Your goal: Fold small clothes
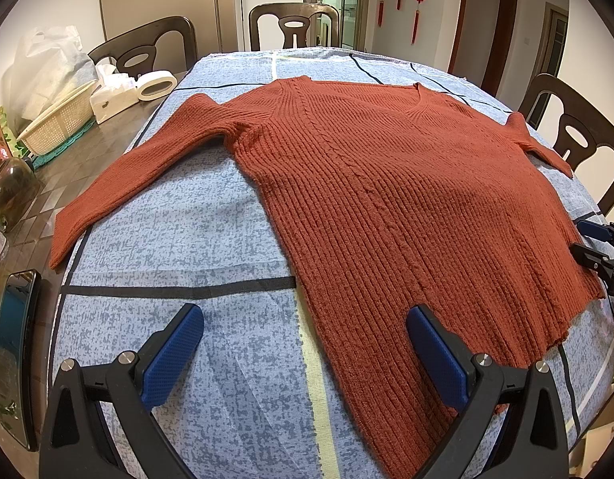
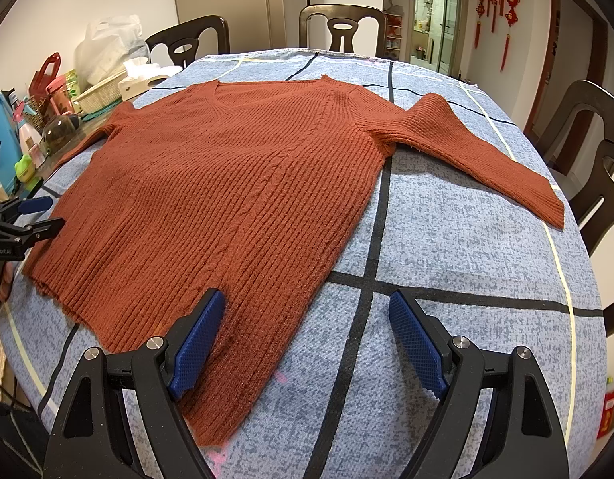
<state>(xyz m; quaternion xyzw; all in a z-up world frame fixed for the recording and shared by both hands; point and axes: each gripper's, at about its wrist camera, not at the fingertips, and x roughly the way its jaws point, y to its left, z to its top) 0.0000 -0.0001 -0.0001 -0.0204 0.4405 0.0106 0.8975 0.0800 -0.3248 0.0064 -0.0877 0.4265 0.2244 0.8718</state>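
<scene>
Where the sweater runs past the desk edges, parts are lost: in left wrist view the far-right sleeve is cut short at the cloth edge, and in right wrist view the opposite sleeve drops out of sight behind the body near the clutter. Hem corner nearest each cam is partly covered by a finger. Sweater lies flat, front up, V-neck away from both cams, on blue patterned cloth w/ dark and pale stripes. Left tongs spread wide, empty, straddling the hem's left edge; one pad over knit, other over bare cloth. Right tongs also wide, empty, straddling the hem's right edge. Contact w/ fabric can't be judged.
</scene>
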